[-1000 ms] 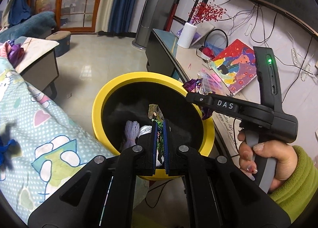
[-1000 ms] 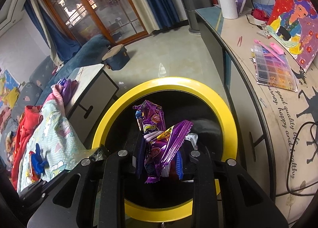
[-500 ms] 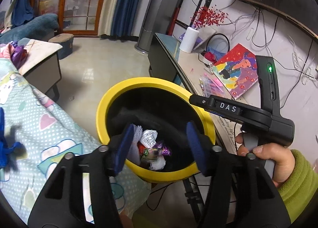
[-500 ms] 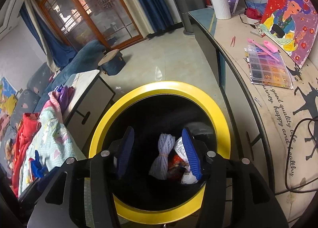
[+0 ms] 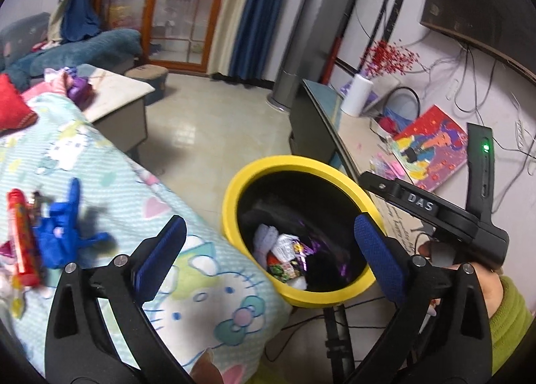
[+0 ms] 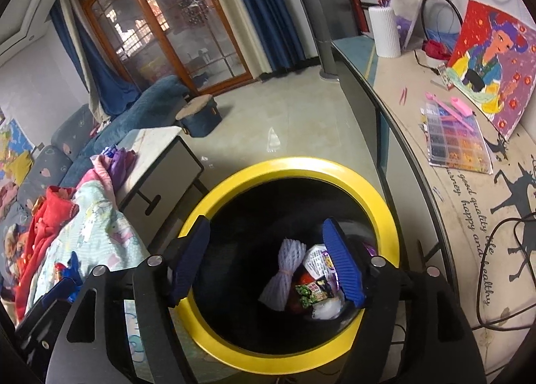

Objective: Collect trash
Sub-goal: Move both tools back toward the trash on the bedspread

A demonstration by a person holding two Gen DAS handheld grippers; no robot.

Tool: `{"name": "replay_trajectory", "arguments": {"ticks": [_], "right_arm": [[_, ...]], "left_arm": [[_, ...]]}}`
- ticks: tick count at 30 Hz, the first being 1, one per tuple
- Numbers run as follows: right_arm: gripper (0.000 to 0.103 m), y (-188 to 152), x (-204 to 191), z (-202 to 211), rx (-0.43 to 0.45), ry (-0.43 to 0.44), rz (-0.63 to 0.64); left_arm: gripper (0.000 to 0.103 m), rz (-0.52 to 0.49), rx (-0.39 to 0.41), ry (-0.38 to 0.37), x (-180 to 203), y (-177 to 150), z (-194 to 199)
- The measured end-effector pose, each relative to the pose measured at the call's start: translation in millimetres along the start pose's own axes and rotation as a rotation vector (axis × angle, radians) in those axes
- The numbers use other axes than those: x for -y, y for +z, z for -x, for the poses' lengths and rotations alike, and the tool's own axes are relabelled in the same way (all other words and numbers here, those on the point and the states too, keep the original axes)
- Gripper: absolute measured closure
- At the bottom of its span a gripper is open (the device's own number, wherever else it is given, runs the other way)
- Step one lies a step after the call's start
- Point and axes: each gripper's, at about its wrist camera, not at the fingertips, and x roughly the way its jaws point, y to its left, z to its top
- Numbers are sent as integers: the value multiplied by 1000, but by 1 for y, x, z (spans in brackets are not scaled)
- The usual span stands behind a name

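A second ago each gripper pinched a snack wrapper above the bin; now both wrappers lie inside it. The left gripper (image 5: 268,243) has pulled back and swung toward the bed, its jaws opening wide with nothing between the fingers (image 5: 375,251). The right gripper (image 6: 268,260) hangs over the bin mouth, jaws likewise opening and empty, the trash showing in the gap between its fingers.

The yellow-rimmed bin (image 6: 335,168), black inside, holds a small heap at the bottom: a white knotted bundle (image 6: 284,270), a purple wrapper (image 5: 310,246), a green-and-black wrapper (image 6: 313,290) and some white crumpled packaging. It is far from full.

So one drop looks finished, but the job likely isn't. On the bed (image 5: 117,189), beyond the left gripper's left finger, a red tube-shaped packet (image 5: 21,236) and a blue crumpled piece (image 5: 63,233) still lie on the patterned cover; these look like the next things to collect, though motion blur leaves their exact nature unclear. The bench (image 6: 445,203) to the right of the bin carries a painting and a bead box, probably not trash.
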Motion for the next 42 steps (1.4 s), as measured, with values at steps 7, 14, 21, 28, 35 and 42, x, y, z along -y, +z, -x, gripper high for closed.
{"name": "replay_trajectory", "arguments": {"ticks": [7,14,21,28,35,42], "right_arm": [[34,-1,-33,17,39,43,75],[33,-10,-68,33,69,88,165],[33,-22,-100,49,107,147,239],[31,-35,-128,60,123,185,323],[31,-49,-150,64,121,212,397],[30,-63,-170,62,97,234,460]], "left_arm": [[11,10,58,67,-16,1,28],[11,18,111,132,-31,0,53],[11,34,154,178,-45,0,75],[11,63,192,219,-65,-3,97],[11,94,222,269,-86,-5,114],[11,153,236,305,-109,-9,126]]}}
